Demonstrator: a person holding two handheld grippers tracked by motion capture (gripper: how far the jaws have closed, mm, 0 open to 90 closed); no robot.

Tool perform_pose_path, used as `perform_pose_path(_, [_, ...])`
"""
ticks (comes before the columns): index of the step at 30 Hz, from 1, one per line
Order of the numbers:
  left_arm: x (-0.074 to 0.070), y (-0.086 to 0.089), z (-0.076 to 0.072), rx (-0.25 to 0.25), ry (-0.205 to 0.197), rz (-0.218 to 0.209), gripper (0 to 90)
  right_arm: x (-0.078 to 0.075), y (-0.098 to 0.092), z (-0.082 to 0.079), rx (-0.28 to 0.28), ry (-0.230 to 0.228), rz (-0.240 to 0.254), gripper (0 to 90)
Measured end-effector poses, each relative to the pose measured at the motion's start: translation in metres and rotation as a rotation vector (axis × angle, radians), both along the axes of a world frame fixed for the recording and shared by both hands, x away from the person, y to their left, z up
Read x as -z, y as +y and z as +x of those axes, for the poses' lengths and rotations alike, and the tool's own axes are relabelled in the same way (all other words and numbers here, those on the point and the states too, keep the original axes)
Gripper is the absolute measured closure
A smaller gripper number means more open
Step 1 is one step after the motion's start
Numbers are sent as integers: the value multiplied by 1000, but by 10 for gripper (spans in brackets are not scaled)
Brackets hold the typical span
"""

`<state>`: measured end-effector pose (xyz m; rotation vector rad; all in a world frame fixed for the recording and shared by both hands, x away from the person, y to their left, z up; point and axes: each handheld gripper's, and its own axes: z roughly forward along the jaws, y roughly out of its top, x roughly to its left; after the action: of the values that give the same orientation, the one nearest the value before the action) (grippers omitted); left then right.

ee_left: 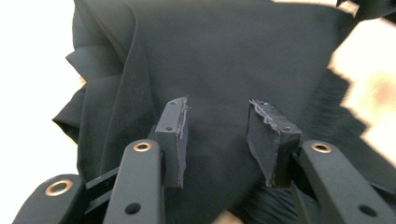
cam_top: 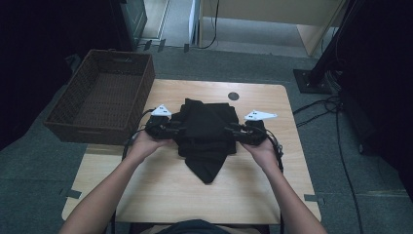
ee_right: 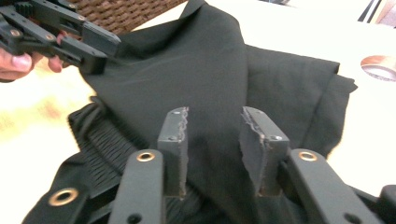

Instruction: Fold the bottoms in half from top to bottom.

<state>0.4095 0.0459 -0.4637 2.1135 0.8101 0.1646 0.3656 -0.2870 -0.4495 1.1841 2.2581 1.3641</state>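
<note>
While both of my grippers sit at the sides of the black garment (cam_top: 204,134), neither one is clamped on it. From the high view, I have the left gripper (cam_top: 171,129) against the cloth's left edge and the right gripper (cam_top: 234,130) against its right edge, my hands behind them on the wooden table (cam_top: 160,195). The garment lies folded in the middle of the table, bunched into several layers, with 1 pointed corner trailing toward me.

Along the left gripper view, its 2 pads (ee_left: 175,140) stand apart with a clear gap, dark fabric lying beyond and below them, nothing pinched. The right gripper view reads the same: jaws released, 2 pads (ee_right: 173,144) parted over a raised fold of cloth, a ribbed waistband (ee_right: 105,140) at the lower left.

Beside the table's left edge sits a brown wicker basket (cam_top: 73,117). A small dark round disc (cam_top: 234,96) is set in the tabletop just beyond the garment.
</note>
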Motion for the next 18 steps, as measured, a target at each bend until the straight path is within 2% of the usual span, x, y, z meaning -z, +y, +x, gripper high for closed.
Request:
perform_pose_path(4, [16,-6,9,-4,38,19,544,21,12,13,4,44,-5,586])
perform_pose_path(7, [26,-8,11,-11,61,27,523,36,18,18,-3,95,-20,569])
perform_pose_path(10, [32,-9,11,-15,67,25,510,46,25,19,-10,103,-49,552])
perform_pose_path(13, [38,-11,10,-10,69,46,513,51,29,20,-2,102,-61,566])
perform_pose_path(16, [43,-16,9,8,44,50,612,56,33,20,6,100,-85,601])
perform_pose_path(18, [46,-20,8,22,39,58,692,60,35,19,23,87,-80,636])
